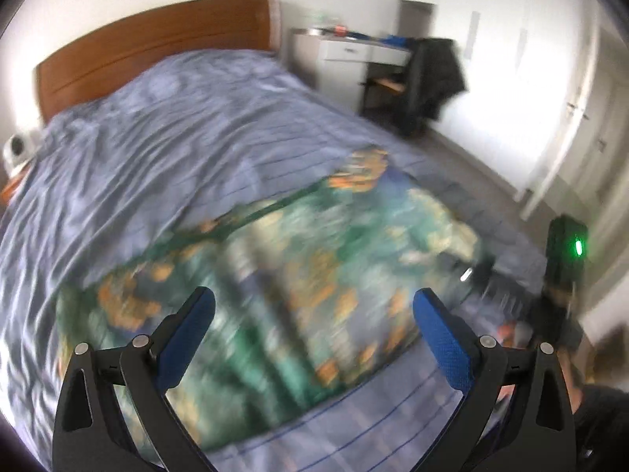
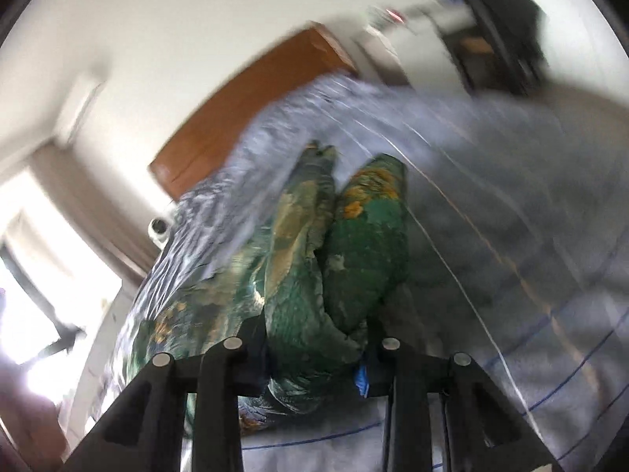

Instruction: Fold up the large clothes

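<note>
Showing soft green-and-orange printed cloth garment [image 2: 354, 244], crumpled blue-grey striped fabric bedspread [image 1: 165, 133], smooth brown wooden headboard [image 1: 157, 35], matt black plastic left gripper [image 1: 314, 326] wearing textured blue pads [image 1: 444, 342].

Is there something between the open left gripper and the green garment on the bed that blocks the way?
Nothing visible does. The left gripper is open above the green patterned garment, which lies spread on the blue bed cover. The right gripper is already shut on a bunched part of it.
</note>
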The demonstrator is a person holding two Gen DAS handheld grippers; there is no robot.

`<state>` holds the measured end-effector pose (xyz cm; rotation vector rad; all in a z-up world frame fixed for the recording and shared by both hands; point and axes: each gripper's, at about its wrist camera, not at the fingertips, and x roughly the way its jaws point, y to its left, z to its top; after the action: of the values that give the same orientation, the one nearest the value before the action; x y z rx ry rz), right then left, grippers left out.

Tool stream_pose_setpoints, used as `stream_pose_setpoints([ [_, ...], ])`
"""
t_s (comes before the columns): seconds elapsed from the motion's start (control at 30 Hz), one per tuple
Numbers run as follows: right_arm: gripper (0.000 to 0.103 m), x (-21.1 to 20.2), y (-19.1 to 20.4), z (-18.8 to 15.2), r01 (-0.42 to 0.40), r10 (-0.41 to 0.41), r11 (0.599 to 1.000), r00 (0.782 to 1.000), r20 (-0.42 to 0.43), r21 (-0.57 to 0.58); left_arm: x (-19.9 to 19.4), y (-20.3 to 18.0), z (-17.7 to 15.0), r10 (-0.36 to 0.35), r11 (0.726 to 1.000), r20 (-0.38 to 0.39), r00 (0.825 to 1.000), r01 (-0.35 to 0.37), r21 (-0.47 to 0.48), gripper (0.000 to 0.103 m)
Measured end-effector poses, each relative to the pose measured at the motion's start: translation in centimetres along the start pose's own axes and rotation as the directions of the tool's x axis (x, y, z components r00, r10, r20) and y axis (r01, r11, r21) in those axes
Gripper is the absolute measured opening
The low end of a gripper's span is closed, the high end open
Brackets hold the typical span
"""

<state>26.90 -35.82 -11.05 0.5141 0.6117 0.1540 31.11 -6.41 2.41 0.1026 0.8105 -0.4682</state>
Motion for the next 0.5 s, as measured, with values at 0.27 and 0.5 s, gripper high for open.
stream_pose_setpoints([
  [0.27, 0.031, -2.3, 14.2, -1.9, -0.012, 0.039, 0.858, 0.998, 0.042, -0.513, 1.2, -0.3, 4.4, -0.141, 0.990, -0.145, 0.979, 0.139, -0.025, 0.100],
  [0.5, 0.031, -3.1, 22.1, -8.8, 0.008, 0.073, 0.561, 0.996, 0.059, -0.828, 0.3, 3.7, 2.7, -0.019, 0.996, -0.220, 0.975, 0.000, -0.086, 0.101],
])
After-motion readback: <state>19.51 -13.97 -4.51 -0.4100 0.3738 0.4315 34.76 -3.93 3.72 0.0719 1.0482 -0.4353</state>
